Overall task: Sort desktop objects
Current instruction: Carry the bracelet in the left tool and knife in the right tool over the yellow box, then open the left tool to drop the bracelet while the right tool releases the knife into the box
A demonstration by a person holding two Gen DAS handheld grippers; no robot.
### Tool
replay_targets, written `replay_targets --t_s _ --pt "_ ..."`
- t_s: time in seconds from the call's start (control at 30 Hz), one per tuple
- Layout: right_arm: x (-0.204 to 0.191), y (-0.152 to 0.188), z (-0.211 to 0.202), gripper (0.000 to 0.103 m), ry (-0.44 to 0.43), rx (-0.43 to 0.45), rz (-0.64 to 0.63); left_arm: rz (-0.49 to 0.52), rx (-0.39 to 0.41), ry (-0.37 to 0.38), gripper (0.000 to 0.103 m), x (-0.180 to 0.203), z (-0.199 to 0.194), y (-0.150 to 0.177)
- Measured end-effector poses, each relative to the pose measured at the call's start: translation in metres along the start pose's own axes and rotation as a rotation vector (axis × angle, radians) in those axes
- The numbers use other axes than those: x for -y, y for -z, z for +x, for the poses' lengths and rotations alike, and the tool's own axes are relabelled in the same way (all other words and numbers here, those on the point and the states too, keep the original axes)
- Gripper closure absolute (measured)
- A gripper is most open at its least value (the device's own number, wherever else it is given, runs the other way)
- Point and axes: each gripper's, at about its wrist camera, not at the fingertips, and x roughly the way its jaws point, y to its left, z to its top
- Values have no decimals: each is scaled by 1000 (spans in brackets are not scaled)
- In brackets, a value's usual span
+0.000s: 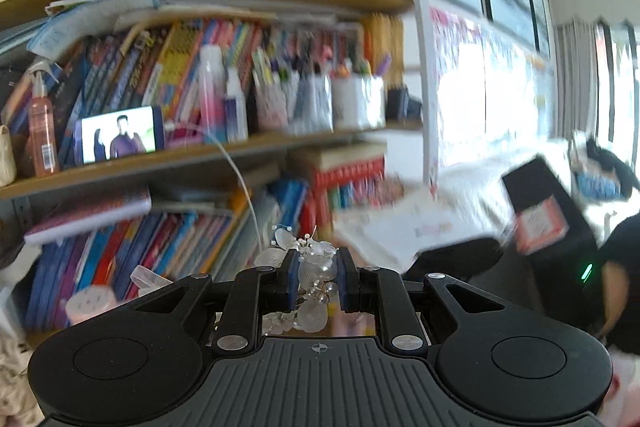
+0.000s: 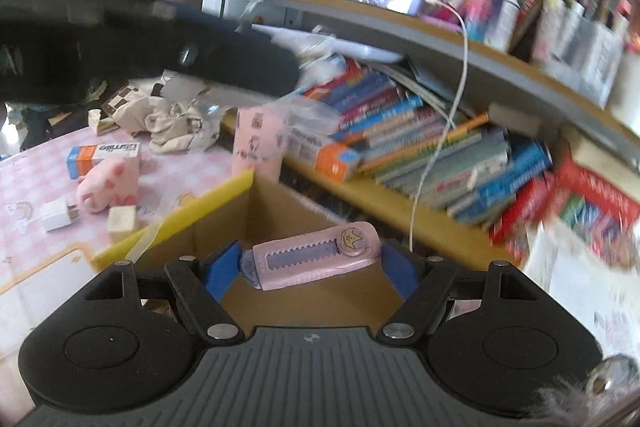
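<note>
In the left wrist view my left gripper [image 1: 318, 281] is shut on a clear beaded flower hair ornament [image 1: 314, 269], held up in front of the bookshelves. In the right wrist view my right gripper [image 2: 314, 263] is shut on a pink utility knife [image 2: 316, 259] that lies crosswise between the blue pads, over an open cardboard box [image 2: 224, 211] with yellow-edged flaps. The other gripper's black body [image 2: 120, 47] crosses the upper left of that view. On the pink checked tablecloth [image 2: 36, 163] lie a pink pig toy [image 2: 108, 187], a white charger plug [image 2: 56, 215] and a blue-and-orange carton [image 2: 100, 157].
Crowded bookshelves [image 1: 192, 155] fill the background, with a lit phone [image 1: 120, 139], bottles and pen cups. A white cable [image 2: 444, 131] hangs down past the box. A pink box [image 2: 258, 143], crumpled cloth [image 2: 176, 123] and a small wooden block [image 2: 122, 221] stand near the carton.
</note>
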Motion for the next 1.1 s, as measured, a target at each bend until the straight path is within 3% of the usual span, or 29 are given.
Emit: replay_targets --t_s 0.1,0.17,0.4,0.53,0.6,0.87,1.0,1.1 --pt "7 -11 24 28 -7 -4 -45 -84 45 38 85 -14 14 0" --pt "8 -12 39 28 -27 -24 -84 -131 19 36 85 -24 28 7" --pt "-1 4 98 27 -122 -182 -266 -293 -265 -79 85 -59 89 59" --pt "-4 7 124 27 -165 -255 -335 -332 -451 -147 85 -67 113 83" --pt "-7 9 135 27 -183 -282 -362 -343 -502 -156 85 -68 118 94" --pt "-23 14 167 27 -232 -389 -481 -374 -595 -182 84 -74 128 112" --pt "-23 16 173 27 -245 -406 -474 -371 -598 -172 82 -73 128 112" --pt "-21 17 172 27 -249 -409 -460 -363 -588 -175 75 -72 128 110"
